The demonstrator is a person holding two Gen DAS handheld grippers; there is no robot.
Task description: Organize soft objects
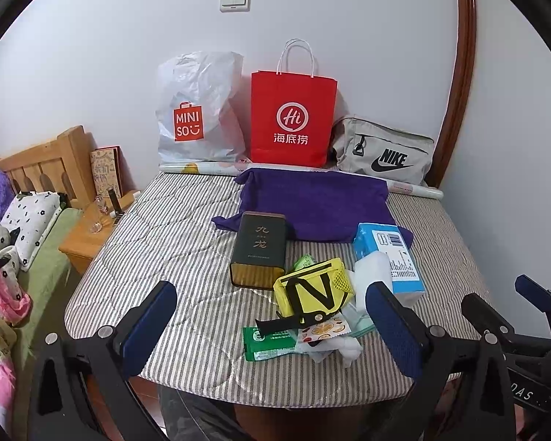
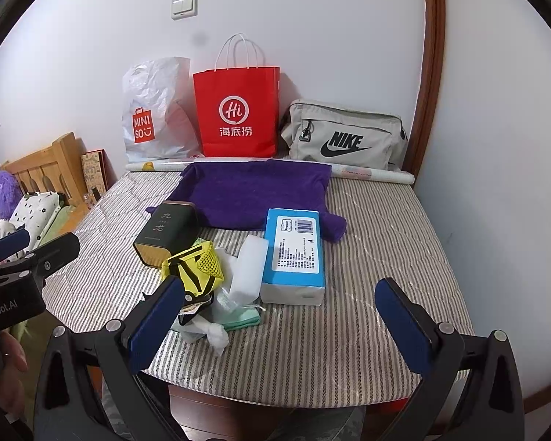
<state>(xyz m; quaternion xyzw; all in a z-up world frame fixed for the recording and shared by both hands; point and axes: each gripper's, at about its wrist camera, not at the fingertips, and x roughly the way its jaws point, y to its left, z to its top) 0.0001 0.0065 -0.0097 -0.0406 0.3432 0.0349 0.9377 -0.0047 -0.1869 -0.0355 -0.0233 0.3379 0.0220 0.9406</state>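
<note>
A purple cloth (image 1: pixel 312 202) (image 2: pixel 253 191) lies spread at the back of the striped mattress (image 1: pixel 158 242) (image 2: pixel 367 220). In front of it sits a pile: a yellow mesh pouch (image 1: pixel 314 286) (image 2: pixel 196 264), a white sponge block (image 1: pixel 373 268) (image 2: pixel 248 268), a blue tissue pack (image 1: pixel 396 253) (image 2: pixel 295 253), a green wipes packet (image 1: pixel 270 341) and crumpled wrappers. My left gripper (image 1: pixel 272 325) hangs open over the near edge, before the pile. My right gripper (image 2: pixel 281 325) is open too, just right of the pile, holding nothing.
A dark green tin box (image 1: pixel 259 248) (image 2: pixel 165 229) stands left of the pile. Against the wall stand a white plastic bag (image 1: pixel 198 110), a red paper bag (image 1: pixel 292 117) and a grey Nike pouch (image 1: pixel 384 150). A wooden nightstand (image 1: pixel 88 235) and bed are at left.
</note>
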